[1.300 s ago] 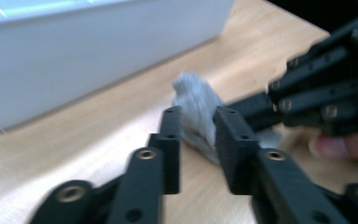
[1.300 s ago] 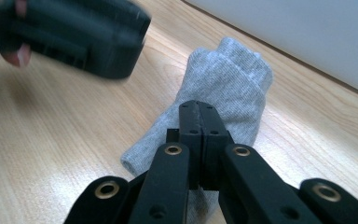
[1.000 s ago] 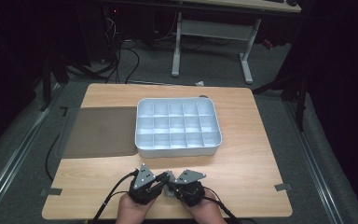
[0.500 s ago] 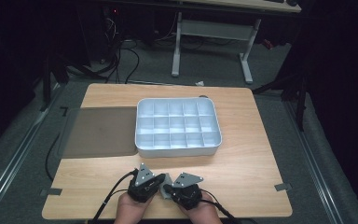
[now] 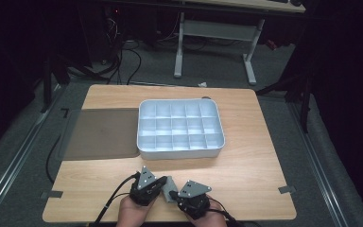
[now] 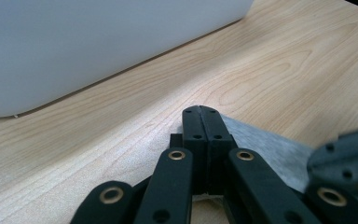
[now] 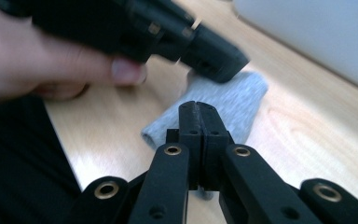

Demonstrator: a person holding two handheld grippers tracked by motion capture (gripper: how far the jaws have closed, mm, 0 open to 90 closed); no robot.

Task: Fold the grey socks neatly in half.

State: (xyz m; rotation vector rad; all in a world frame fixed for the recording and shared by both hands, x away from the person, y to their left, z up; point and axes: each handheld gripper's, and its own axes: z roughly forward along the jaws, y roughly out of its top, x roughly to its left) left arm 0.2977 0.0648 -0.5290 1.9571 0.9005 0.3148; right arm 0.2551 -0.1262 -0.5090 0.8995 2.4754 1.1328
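Observation:
A small grey cloth (image 5: 170,186) lies on the wooden table near its front edge, between my two grippers. My left gripper (image 5: 162,183) points right at it, jaws shut tight (image 6: 200,109), with the cloth (image 6: 270,149) beside and under the tips. My right gripper (image 5: 176,193) points left at it, also shut (image 7: 196,105), and the cloth (image 7: 233,100) runs from under its jaws away from me. In the right gripper view the left gripper (image 7: 214,60) hovers over the cloth's far end, held by a hand (image 7: 51,65). No cloth shows between either pair of jaws.
A white tray (image 5: 179,150) divided into several compartments sits at the table's middle, its wall (image 6: 98,46) close ahead. A dark mat (image 5: 101,132) lies to its left. Desk legs and cables stand on the floor beyond the table.

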